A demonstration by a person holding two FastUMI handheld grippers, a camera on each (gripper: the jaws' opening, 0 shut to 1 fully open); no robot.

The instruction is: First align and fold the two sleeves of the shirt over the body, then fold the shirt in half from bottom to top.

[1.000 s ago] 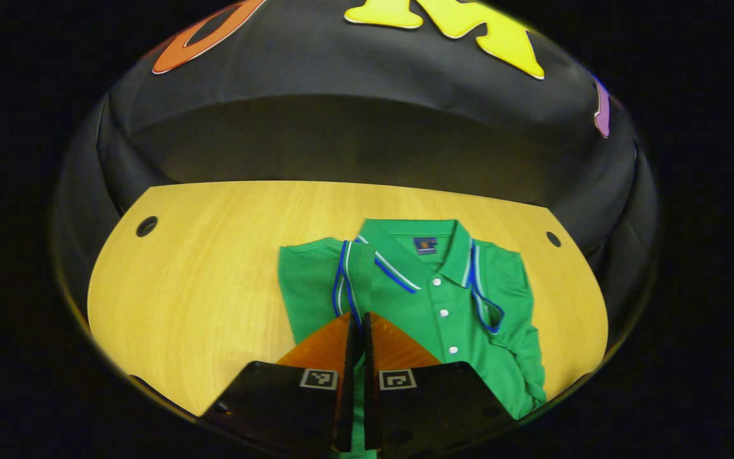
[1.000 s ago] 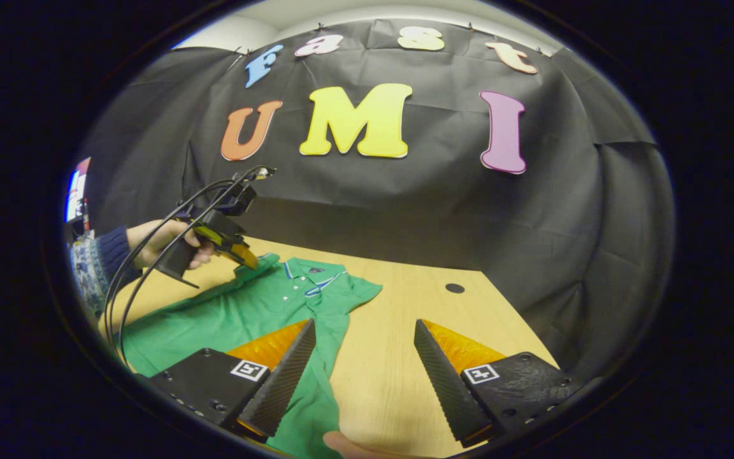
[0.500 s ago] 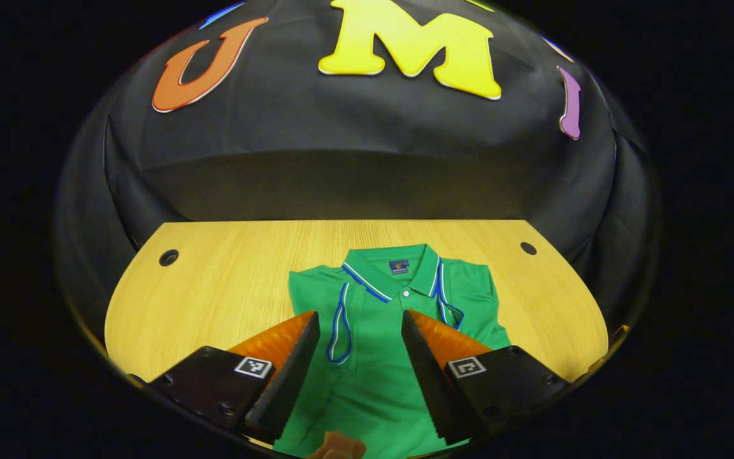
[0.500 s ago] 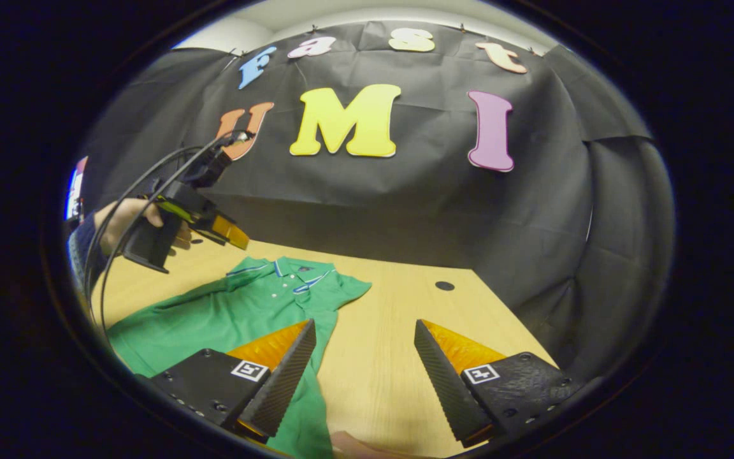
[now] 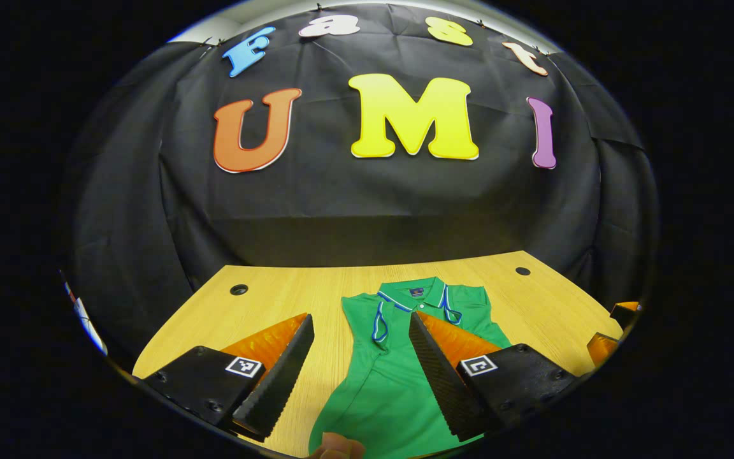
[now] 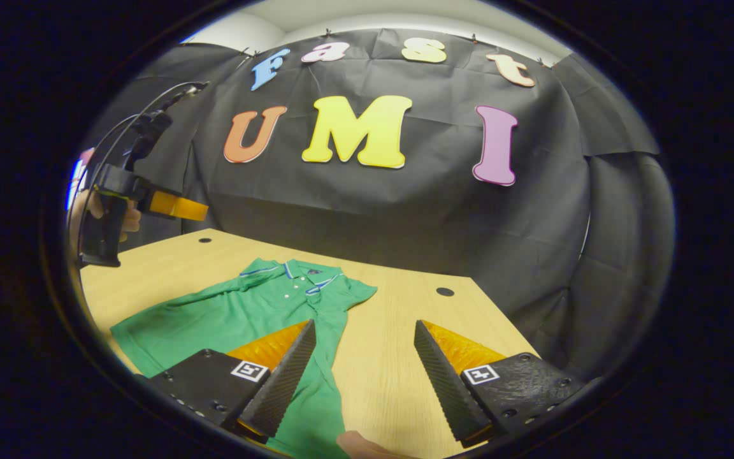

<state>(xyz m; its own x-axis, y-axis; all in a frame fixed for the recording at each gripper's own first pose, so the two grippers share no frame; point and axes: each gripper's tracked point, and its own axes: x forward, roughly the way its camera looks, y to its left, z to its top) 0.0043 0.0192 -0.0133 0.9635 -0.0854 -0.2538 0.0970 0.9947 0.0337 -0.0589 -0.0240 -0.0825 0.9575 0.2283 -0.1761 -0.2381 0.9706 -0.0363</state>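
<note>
Green polo shirt [image 5: 399, 382], sleeves folded in, collar toward table's [image 5: 278, 299] far edge; hem nearest my left gripper [image 5: 360, 370] and right gripper [image 6: 364, 376], both jaws open, empty.

Green polo shirt [image 5: 399, 382] flat on the wooden table, front up.
Collar [image 5: 415, 297] at the far end, trimmed in blue and white, with a small blue tag inside. White buttons run down the placket. Both short sleeves [image 5: 378, 322], striped at the cuff, lie folded inward over the chest. Body extends toward the near edge, lightly wrinkled.

Green shirt [image 5: 392, 382] with blue-and-white trim on a light wood-grain table [image 5: 278, 299].
</note>
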